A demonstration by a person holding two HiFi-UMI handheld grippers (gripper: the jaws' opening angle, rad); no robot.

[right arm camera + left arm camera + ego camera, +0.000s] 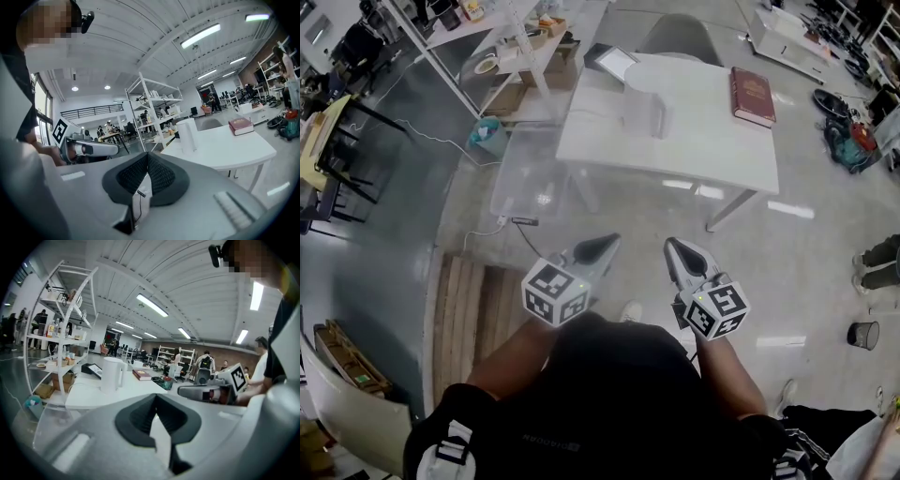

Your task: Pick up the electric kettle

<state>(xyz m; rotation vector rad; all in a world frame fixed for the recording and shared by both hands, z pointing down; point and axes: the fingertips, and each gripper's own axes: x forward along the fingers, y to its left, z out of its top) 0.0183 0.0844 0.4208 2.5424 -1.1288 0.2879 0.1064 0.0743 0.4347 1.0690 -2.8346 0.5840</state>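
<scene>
Left gripper [607, 244] and right gripper [674, 247] are both closed and empty, well apart from the white electric kettle [643, 112]; a red book [752, 96] (title unreadable) shares its table [703, 150].

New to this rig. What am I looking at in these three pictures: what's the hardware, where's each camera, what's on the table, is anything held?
There is no robot arm here. A person holds a two-jaw gripper in each hand. The head view comes from a camera on the person's head, looking steeply down. It shows the left gripper and the right gripper, each carrying a cube with square markers that is part of the tool. The other two pictures come from wide-angle cameras that ride on each gripper and look along its jaws.

Ahead stands a white table with a white electric kettle and a reddish book on it. Both grippers have their jaws together with nothing between them. Both are short of the table, so the kettle is not yet picked up.
</scene>
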